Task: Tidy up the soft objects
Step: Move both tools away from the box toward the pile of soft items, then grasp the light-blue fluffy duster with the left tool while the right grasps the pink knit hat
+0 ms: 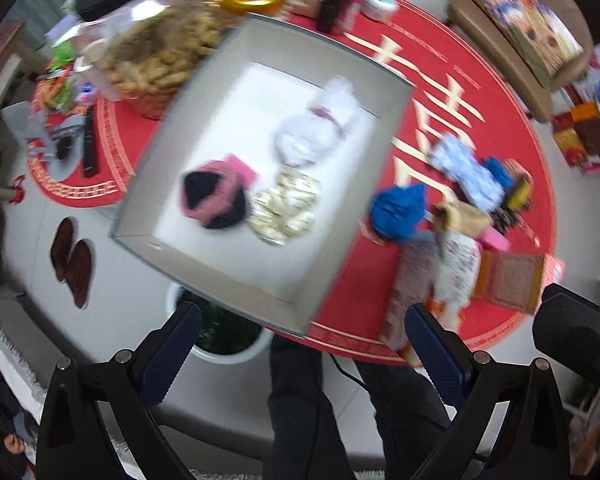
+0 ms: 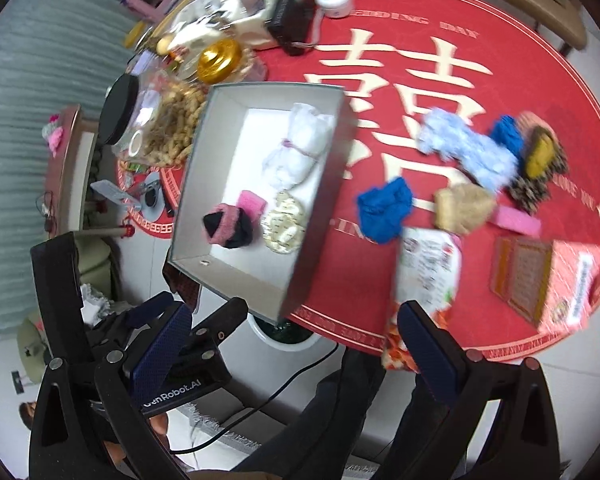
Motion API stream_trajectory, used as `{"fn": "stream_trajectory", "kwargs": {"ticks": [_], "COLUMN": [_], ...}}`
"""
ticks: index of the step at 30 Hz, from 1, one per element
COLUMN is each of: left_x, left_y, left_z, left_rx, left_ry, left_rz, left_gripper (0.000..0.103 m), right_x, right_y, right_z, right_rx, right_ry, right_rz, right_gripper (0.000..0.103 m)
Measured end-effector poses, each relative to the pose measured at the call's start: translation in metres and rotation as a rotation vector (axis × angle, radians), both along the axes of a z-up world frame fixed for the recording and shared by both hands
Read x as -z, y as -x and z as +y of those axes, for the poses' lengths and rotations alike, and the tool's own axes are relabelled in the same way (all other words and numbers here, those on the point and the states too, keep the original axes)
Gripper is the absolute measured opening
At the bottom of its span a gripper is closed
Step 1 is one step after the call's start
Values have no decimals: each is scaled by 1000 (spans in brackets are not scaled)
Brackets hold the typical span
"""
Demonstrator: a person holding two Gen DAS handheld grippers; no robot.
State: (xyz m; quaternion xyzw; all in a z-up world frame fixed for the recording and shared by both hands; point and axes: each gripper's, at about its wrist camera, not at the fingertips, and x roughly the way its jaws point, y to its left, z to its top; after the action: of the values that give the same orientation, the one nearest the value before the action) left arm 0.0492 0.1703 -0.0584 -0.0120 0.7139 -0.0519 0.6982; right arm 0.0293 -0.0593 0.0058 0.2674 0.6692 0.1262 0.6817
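Note:
An open grey box (image 1: 352, 264) (image 2: 316, 216) lies on the round red table. Inside lie a white tied cloth bundle (image 1: 316, 128) (image 2: 300, 148), a pink-and-black knit piece (image 1: 216, 196) (image 2: 230, 222) and a cream patterned piece (image 1: 286, 210) (image 2: 284, 220). To the right on the table lie a blue cloth (image 1: 400, 212) (image 2: 386, 210), a light blue fluffy piece (image 1: 466, 170) (image 2: 466, 150), a tan piece (image 2: 464, 206) and a leopard-and-yellow piece (image 2: 540, 168). My left gripper (image 1: 296, 352) is open and empty, held off the table's near edge. My right gripper (image 2: 292, 352) is open and empty there too.
A jar of peanuts with a black lid (image 2: 156, 128) and a gold lid (image 2: 220, 60) stand behind the box. A printed snack bag (image 2: 424, 280) and an orange box (image 2: 540, 280) lie near the front right. A white potted plant (image 1: 224, 332) stands below the table edge.

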Motion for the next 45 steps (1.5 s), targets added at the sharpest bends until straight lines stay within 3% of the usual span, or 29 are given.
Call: {"fn": "stream_trajectory", "kwargs": {"ticks": [12, 19, 25, 29, 34, 45], "left_x": [3, -1, 3, 12, 45, 130], "left_y": [4, -5, -22, -38, -70, -114], "left_z": [-77, -125, -168, -196, -222, -246], "left_rx": [141, 201, 216, 204, 127, -87], "left_ry": [55, 29, 31, -17, -13, -109], "left_rz": [63, 54, 61, 59, 129, 222], "left_gripper": [102, 102, 102, 102, 102, 102], "right_x": [11, 11, 30, 50, 80, 133], "right_y": [25, 23, 21, 14, -14, -76], "right_z": [-97, -167, -225, -252, -276, -262], "right_rx": [185, 287, 365, 367, 308, 164], "right_ry": [3, 42, 60, 73, 95, -51], "right_rz": [30, 14, 42, 68, 82, 101], "right_gripper": [103, 103, 103, 103, 103, 103]}}
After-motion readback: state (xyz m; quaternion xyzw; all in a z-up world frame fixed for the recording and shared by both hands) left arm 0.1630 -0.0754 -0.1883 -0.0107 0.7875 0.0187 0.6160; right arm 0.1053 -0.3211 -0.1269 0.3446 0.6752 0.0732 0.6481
